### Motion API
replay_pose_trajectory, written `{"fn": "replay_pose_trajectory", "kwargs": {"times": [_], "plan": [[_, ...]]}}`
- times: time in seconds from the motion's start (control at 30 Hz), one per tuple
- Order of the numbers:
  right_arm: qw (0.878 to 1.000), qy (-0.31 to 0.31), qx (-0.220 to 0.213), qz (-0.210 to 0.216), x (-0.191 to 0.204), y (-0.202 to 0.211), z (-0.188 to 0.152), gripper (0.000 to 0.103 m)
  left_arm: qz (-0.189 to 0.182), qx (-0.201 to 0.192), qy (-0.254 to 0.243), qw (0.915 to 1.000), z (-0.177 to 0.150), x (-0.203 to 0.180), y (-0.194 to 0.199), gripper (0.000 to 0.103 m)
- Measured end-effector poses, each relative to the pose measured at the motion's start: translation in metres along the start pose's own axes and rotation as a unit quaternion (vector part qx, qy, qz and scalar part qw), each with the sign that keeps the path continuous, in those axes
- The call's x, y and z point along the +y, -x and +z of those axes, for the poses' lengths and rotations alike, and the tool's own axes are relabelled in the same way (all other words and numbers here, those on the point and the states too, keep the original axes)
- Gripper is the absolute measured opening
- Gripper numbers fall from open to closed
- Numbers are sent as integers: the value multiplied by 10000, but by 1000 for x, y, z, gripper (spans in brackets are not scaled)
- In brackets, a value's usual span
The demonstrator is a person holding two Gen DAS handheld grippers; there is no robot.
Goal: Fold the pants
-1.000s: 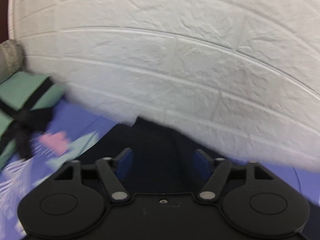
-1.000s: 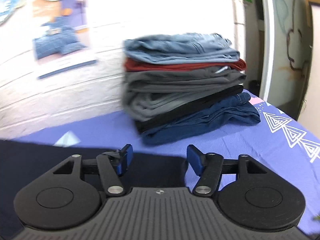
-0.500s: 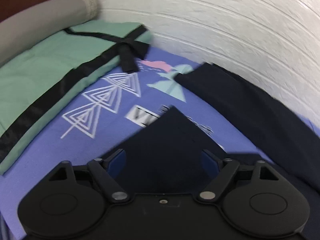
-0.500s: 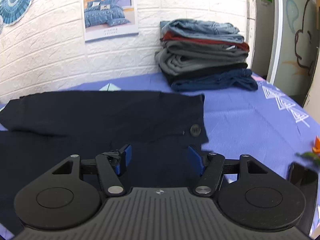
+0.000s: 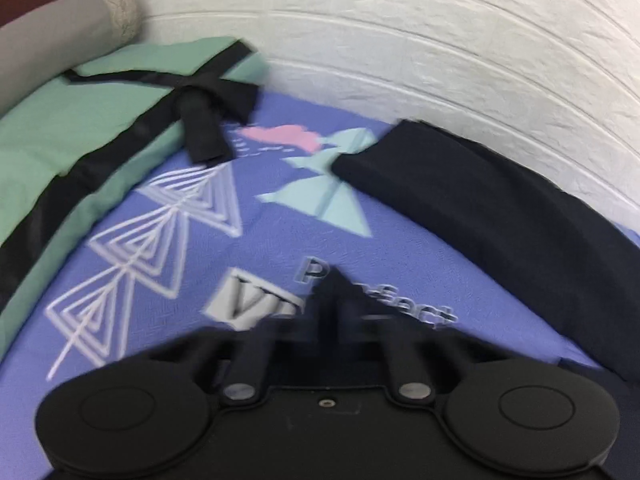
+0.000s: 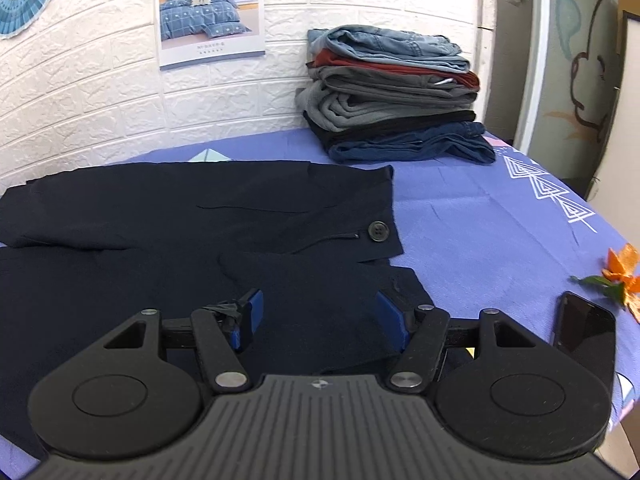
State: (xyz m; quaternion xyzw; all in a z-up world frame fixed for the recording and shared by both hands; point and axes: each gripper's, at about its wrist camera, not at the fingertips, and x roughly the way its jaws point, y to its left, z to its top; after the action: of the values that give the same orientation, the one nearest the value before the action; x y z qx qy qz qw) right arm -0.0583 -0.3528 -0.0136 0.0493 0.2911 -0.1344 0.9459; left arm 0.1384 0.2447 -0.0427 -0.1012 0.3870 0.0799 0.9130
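Dark navy pants lie flat on the purple printed sheet, the waist with its button towards the right. My right gripper hovers open over the near half of the waist, cloth below its blue pads. In the blurred left wrist view the far leg runs along the wall. The pointed hem corner of the near leg sits between the jaws of my left gripper, which are closing on it. The pads are lost in the blur against the dark cloth.
A stack of folded clothes stands at the back against the white brick wall. A phone and orange peel lie at the sheet's right edge. A green pillow with a black bow and a grey bolster sit left.
The left view swung from the wall down to the leg ends, and its jaws narrowed around the near hem corner. The right gripper drew back over the waist, then held still.
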Motion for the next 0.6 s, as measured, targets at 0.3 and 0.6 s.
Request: {"fn": "replay_pose_trajectory", "kwargs": {"times": [0.3,0.6], "plan": [[10000,-25,9,-54,-1,5,-6,102,423,-133,945,9945,25,44,-8,8],[9991,-362,-81,-223,-19,18,-14,102,275,-405,1163,9920,-9,61,63,101]]}}
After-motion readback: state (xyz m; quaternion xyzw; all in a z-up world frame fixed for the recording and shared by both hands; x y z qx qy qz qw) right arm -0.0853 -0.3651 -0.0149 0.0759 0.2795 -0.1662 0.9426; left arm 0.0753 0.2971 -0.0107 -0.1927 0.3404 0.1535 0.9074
